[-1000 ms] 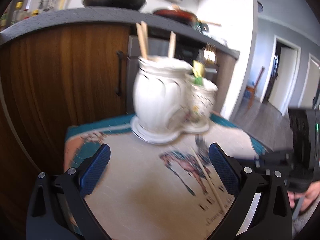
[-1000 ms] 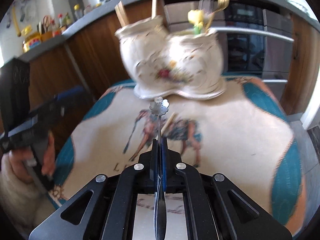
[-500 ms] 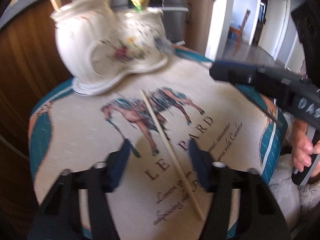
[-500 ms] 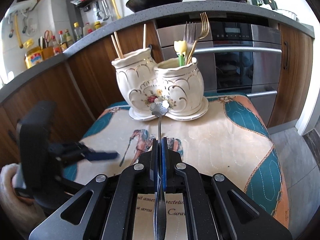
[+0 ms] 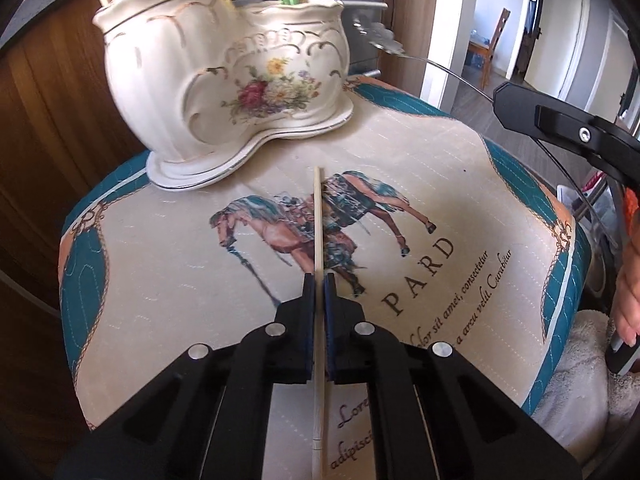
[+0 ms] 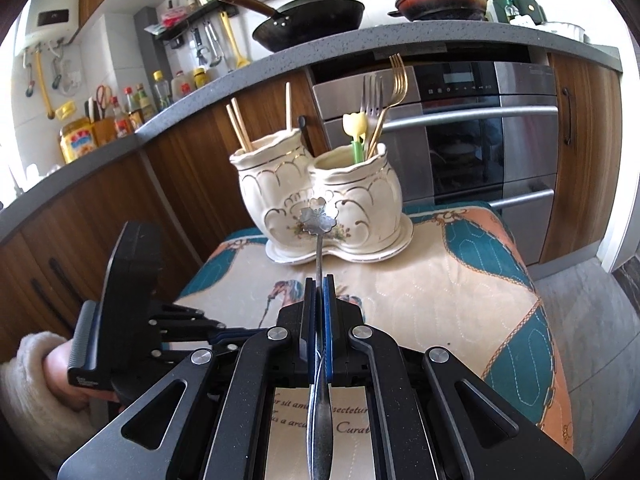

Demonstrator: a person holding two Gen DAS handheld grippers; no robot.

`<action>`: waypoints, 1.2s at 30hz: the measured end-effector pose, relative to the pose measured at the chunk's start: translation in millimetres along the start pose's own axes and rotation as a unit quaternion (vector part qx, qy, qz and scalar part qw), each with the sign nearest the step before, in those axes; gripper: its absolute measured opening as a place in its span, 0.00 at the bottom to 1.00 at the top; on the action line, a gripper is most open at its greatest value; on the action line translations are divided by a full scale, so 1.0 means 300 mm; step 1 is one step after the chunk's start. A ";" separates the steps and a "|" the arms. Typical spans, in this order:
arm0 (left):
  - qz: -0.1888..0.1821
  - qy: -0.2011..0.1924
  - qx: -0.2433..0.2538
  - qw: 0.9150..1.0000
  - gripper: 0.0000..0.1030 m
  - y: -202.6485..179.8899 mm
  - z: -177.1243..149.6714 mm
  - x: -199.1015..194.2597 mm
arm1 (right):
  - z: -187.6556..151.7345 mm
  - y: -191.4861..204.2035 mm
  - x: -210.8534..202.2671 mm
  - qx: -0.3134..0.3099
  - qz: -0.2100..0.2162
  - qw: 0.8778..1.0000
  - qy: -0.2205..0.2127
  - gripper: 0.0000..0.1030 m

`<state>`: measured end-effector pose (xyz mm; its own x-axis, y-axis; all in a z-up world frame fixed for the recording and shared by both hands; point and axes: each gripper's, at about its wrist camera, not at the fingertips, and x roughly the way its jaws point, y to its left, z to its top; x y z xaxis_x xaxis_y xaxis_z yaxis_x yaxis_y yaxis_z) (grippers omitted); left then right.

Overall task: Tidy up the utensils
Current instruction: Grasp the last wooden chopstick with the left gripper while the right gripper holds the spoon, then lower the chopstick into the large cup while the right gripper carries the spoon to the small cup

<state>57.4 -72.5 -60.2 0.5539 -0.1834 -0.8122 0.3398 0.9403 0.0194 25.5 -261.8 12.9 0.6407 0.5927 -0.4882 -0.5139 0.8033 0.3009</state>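
A white double ceramic utensil holder (image 5: 240, 84) (image 6: 320, 200) stands at the back of a small table. Its left pot holds chopsticks (image 6: 240, 128); its right pot holds forks (image 6: 384, 100) and a yellow-topped utensil. My left gripper (image 5: 319, 280) is shut on a single wooden chopstick (image 5: 318, 216) that lies on the horse-print cloth (image 5: 160, 280), pointing at the holder. My right gripper (image 6: 319, 284) is shut on a silver flower-headed spoon (image 6: 319, 216), held above the table in front of the holder. The spoon also shows in the left wrist view (image 5: 384, 38).
The table is small, with cloth edges dropping off at the left, right and front. A wooden cabinet front (image 6: 120, 208), an oven (image 6: 500, 128) and a counter with pans stand behind it. The left gripper shows at the left in the right wrist view (image 6: 192, 326).
My left gripper has swung down over the chopstick and closed on it; it was open a second ago. My right gripper has drawn back from the holder, still holding the spoon.
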 end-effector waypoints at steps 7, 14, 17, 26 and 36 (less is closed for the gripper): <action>-0.039 -0.114 -0.009 0.993 0.04 0.050 -0.044 -0.178 | 0.008 -0.005 -0.015 0.019 0.002 0.999 -0.027 0.04; -0.043 -0.248 -0.040 0.967 0.04 0.149 -0.003 -0.371 | 0.082 0.013 -0.040 0.028 0.002 0.995 -0.096 0.04; -0.041 -0.286 -0.054 0.956 0.04 0.183 0.062 -0.402 | 0.138 0.023 -0.027 0.023 0.001 0.992 -0.120 0.04; -0.071 -0.354 -0.096 0.927 0.04 0.317 0.272 -0.400 | 0.345 0.011 0.108 0.026 0.027 0.981 -0.189 0.04; -0.061 -0.410 -0.113 0.903 0.04 0.355 0.427 -0.299 | 0.417 -0.068 0.255 0.063 0.048 0.977 -0.198 0.04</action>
<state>141.1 7.5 89.4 0.9308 -0.3535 -0.0930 0.3242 0.9159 -0.2366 156.3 -225.5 71.9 0.7754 0.6226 -0.1055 -0.5251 0.7284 0.4401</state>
